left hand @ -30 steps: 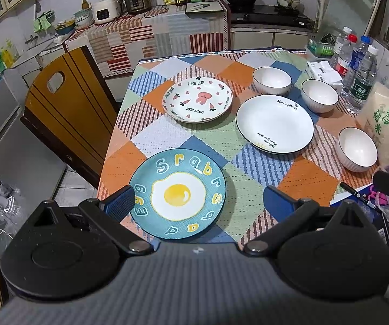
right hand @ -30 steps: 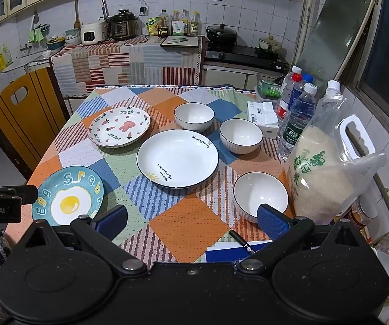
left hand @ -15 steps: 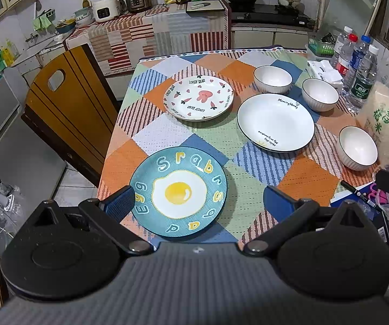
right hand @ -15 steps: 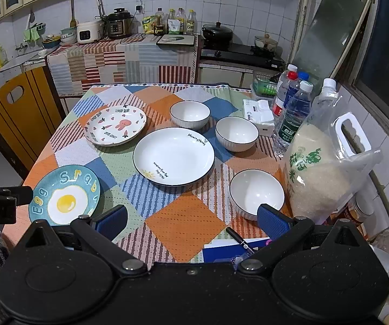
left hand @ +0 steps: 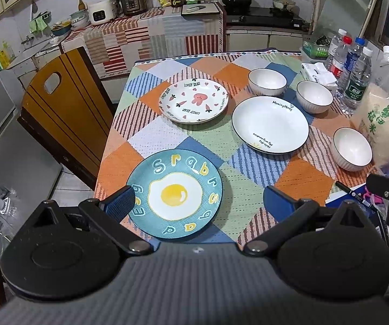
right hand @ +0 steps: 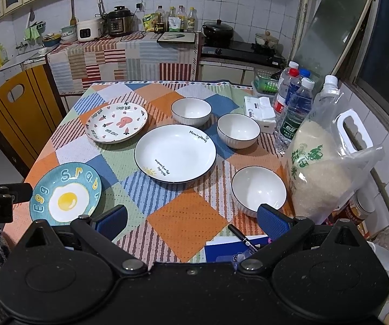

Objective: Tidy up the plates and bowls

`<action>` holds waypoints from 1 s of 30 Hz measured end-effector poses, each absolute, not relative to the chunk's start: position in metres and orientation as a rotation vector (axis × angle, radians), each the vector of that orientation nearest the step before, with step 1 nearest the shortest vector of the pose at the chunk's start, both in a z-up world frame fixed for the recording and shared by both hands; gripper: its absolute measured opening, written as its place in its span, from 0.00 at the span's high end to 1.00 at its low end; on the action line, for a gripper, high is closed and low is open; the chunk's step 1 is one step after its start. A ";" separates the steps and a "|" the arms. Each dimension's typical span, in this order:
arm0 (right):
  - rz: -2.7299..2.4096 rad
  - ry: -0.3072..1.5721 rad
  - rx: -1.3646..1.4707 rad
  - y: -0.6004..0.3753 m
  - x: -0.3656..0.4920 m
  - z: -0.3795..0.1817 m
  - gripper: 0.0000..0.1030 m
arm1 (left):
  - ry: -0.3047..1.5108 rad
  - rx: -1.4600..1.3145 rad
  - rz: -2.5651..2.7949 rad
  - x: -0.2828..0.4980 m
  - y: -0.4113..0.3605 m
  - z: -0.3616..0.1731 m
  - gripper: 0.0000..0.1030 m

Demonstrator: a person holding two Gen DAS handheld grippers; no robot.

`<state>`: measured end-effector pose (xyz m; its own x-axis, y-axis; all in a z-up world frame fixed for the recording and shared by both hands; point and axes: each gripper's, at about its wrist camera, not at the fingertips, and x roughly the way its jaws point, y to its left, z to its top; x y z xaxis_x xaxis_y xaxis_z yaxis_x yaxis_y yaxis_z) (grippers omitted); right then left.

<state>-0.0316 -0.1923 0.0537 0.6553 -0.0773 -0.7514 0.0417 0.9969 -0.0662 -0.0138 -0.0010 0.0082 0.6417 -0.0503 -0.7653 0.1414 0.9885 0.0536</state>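
Both tongs gape wide and empty: left tongs [left hand: 197, 200] hover straddling the egg plate [left hand: 175, 194], right tongs [right hand: 191, 223] face the nearest bowl [right hand: 258, 188], likely lining up first pickups off the worktop [right hand: 186, 216].

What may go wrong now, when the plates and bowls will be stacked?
1. The egg plate lies close to the table edge; a push from the open left tongs might slide it off.
2. The nearest bowl sits close beside the rice bag; the open right tongs may bump the bag.
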 end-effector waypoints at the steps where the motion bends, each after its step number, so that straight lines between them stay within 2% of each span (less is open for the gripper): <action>1: -0.068 0.856 -0.043 -0.193 -0.031 0.053 0.00 | 0.867 0.110 -0.113 -0.014 -0.001 0.008 0.01; 15: -0.046 0.856 -0.040 -0.200 -0.015 0.050 0.00 | 0.827 0.077 -0.155 0.011 0.004 0.005 0.02; 21: 0.086 0.681 -0.054 -0.210 0.006 0.049 0.00 | 0.753 0.087 -0.149 0.050 -0.001 -0.004 0.02; 24: 0.175 0.621 -0.022 -0.219 0.028 0.034 0.00 | 0.790 0.089 -0.161 0.077 -0.004 -0.020 0.02; 30: 0.222 0.742 0.167 -0.241 0.084 -0.013 0.03 | 0.846 0.052 -0.184 0.116 -0.008 -0.059 0.02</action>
